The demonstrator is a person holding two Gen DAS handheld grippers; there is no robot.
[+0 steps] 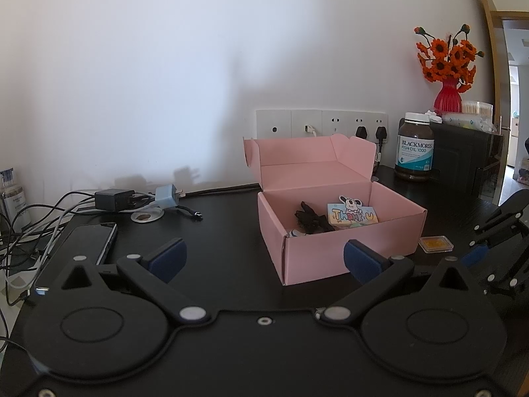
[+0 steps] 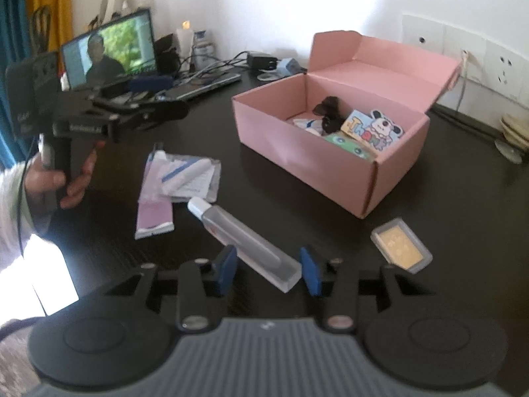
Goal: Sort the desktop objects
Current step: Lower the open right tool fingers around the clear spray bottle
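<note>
My right gripper (image 2: 268, 269) straddles the flat tail of a clear tube (image 2: 244, 241) lying on the black desk (image 2: 463, 198). Jaws are partly closed, pads beside it, not visibly pressing. Its long axis runs away up-left; the pink box (image 2: 304, 152) sits beyond, right. My left gripper (image 1: 263, 259) hangs wide open, empty, farther off.

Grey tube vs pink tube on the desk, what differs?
The grey tube lies diagonally, its flat end between the right gripper fingers; the pink tube lies nearly straight, untouched, partly under a clear packet. Grey looks translucent, pink opaque. Both lie flat on the black desk.
</note>
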